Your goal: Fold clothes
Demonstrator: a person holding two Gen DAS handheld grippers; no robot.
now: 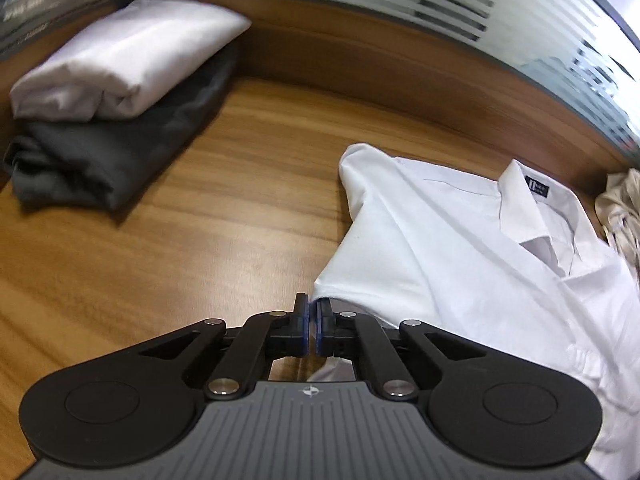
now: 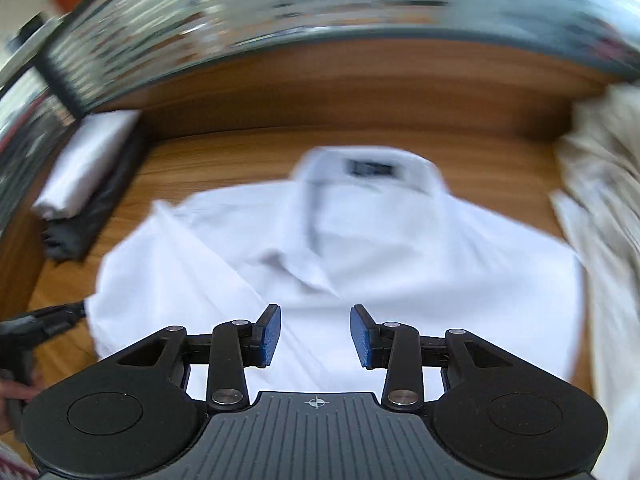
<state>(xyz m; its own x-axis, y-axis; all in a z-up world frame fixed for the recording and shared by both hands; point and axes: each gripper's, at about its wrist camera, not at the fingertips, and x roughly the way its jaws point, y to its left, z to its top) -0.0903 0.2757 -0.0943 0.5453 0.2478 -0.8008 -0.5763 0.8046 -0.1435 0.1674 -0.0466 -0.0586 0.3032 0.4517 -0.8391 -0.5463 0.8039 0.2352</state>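
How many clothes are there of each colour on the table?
White: 2, the collared shirt lying spread out and the folded white garment on top of the stack.
Dark grey: 1, the folded dark garment under it.
Cream: 1, the crumpled cloth at the right edge.
Total: 4.

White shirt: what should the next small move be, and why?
Probably lift the left gripper and carry the sleeve hem across the shirt. Its jaws look shut at that hem, the sleeve still sticks out sideways, and the right gripper hovers open.
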